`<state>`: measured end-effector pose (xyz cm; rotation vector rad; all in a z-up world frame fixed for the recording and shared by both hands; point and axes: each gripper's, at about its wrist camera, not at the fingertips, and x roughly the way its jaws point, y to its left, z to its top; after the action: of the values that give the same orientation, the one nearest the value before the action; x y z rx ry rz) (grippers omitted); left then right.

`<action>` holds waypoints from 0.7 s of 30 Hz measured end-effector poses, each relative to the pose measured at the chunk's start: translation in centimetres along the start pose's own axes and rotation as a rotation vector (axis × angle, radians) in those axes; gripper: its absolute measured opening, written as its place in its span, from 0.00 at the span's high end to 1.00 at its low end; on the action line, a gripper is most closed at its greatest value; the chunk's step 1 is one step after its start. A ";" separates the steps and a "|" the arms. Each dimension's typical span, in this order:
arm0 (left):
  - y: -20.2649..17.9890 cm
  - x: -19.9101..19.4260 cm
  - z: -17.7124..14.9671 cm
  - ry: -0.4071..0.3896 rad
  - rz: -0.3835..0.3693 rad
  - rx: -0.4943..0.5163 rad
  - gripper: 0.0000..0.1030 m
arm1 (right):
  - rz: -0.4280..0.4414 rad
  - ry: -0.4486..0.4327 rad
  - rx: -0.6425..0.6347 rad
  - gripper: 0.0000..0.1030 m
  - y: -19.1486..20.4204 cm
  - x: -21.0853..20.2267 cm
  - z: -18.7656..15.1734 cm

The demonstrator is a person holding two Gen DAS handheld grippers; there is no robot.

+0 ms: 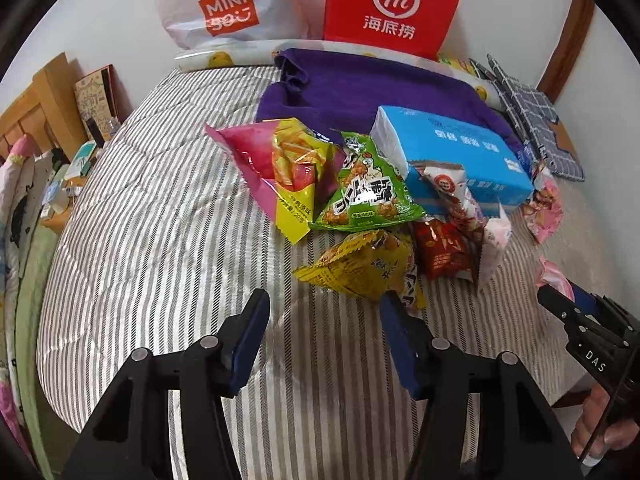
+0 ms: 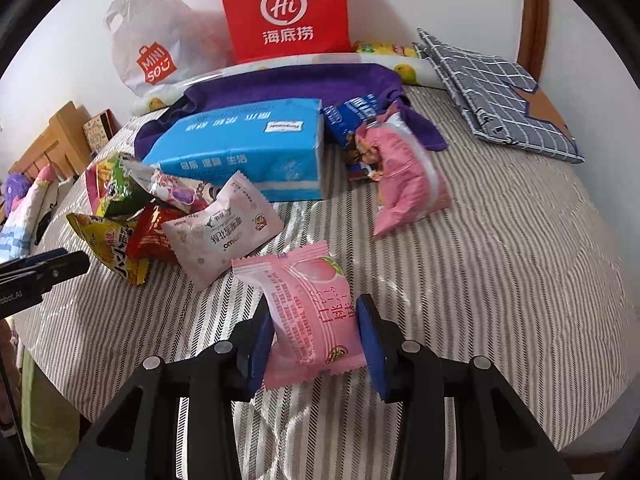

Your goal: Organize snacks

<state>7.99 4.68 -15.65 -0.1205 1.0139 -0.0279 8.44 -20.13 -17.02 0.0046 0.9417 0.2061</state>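
Right now the pink peach snack packet (image 2: 310, 316) sits between the blue pads of the right hand-held gripper (image 2: 316, 338), both pads pressing its sides, so it is pinched there just above the striped bedcover (image 2: 500, 280); beside it, toward the pile, lies a pale pink-white packet (image 2: 222, 226), touching a red packet (image 2: 150, 236) and a yellow packet (image 1: 360, 266); behind those lean a green packet (image 1: 368, 192) and a pink-and-yellow packet (image 1: 280, 168), overlapping each other; the whole heap rests against a blue tissue pack (image 2: 248, 152), which lies partly on a purple towel (image 1: 360, 84); on the other side of the tissue pack a larger pink bag (image 2: 404, 176) lies over a dark blue wrapper (image 2: 352, 114); the left hand-held gripper (image 1: 326, 316) hangs over the bedcover with its jaws spread and nothing between them, its right pad just beside the corner of the yellow packet, though whether it touches I cannot tell; at the back a red paper bag (image 1: 394, 4) and a white plastic shopping bag (image 1: 224, 4) stand against the wall, with a folded grey checked cloth (image 2: 492, 96) in the far corner of the bed
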 end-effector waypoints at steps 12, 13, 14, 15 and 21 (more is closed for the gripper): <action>-0.7 -3.6 1.4 -0.077 -0.033 -0.024 0.45 | -0.039 -0.092 0.022 0.62 -1.0 -4.5 1.2; -0.6 -3.8 1.5 -0.087 -0.040 -0.039 0.45 | -0.041 -0.096 0.025 0.62 -1.2 -4.7 1.2; -0.5 -4.0 1.6 -0.093 -0.044 -0.048 0.45 | -0.043 -0.100 0.028 0.62 -1.3 -4.9 1.3; -0.4 -4.2 1.6 -0.096 -0.048 -0.053 0.45 | -0.046 -0.105 0.034 0.62 -1.5 -5.1 1.3; 0.2 -5.0 1.8 -0.090 -0.001 -0.032 0.45 | -0.048 -0.121 0.063 0.62 -2.0 -5.5 1.7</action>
<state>6.86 5.47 -10.52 -0.1506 0.9248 -0.0073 7.05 -22.89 -11.78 0.0514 0.8262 0.1302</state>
